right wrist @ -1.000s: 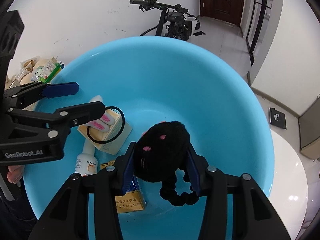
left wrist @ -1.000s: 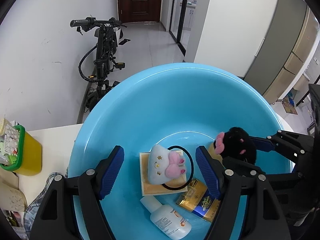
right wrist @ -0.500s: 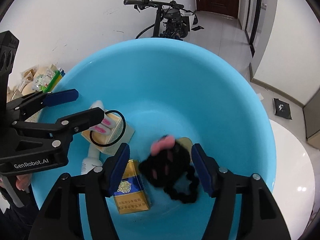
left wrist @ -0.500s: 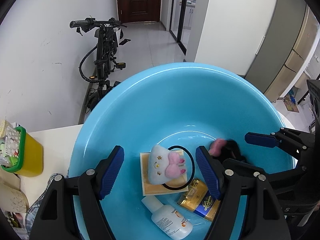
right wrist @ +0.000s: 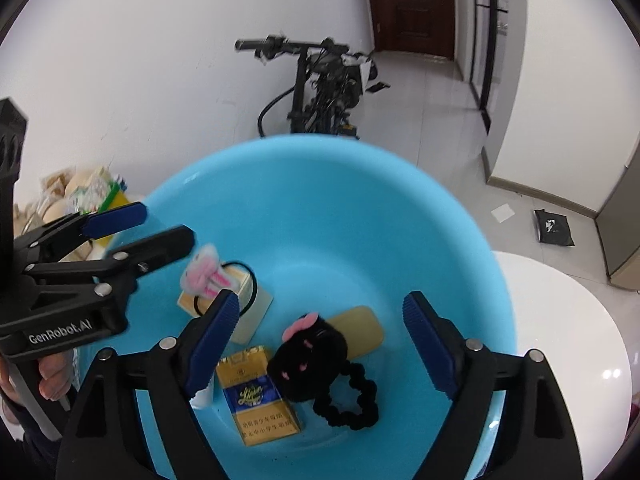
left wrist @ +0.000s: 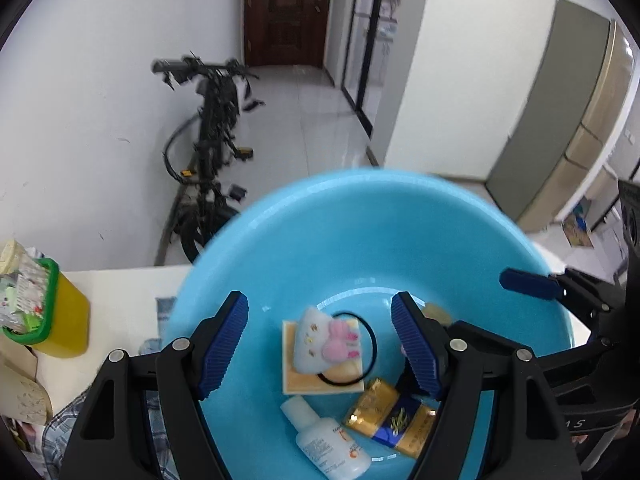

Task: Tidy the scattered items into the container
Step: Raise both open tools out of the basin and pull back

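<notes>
From the left wrist view, we see our left tongs (left wrist: 320, 344) standing wide apart and holding nothing, poised above the blue basin (left wrist: 280, 248); the risk we judge here is that lowering them carelessly would clip the basin's near wall and tip or slide it on the counter (left wrist: 120, 292), or snag the thin black hair band (left wrist: 370, 344) that loops around the card on the basin floor. Inside the basin, the pale plush with pink ears (left wrist: 320, 344) rests on a tan card (left wrist: 320, 376) at the centre, a white bottle (left wrist: 328, 440) lies on the basin floor nearer us than the card, and a gold-and-blue packet (left wrist: 390, 416) lies beside the bottle. Outside the basin, to its left, a yellow tub with a green rim (left wrist: 60, 320) holds small packets. From the right wrist view, our right tongs (right wrist: 320, 344) are opening with nothing pressed between them; the black plush scrunchie (right wrist: 320, 364) lies free on the basin floor below, touching the gold-and-blue packet (right wrist: 256, 396) and overlapping a tan oval piece (right wrist: 360, 332). Pulling away too low could catch the scrunchie's loop and drag it back out.
</notes>
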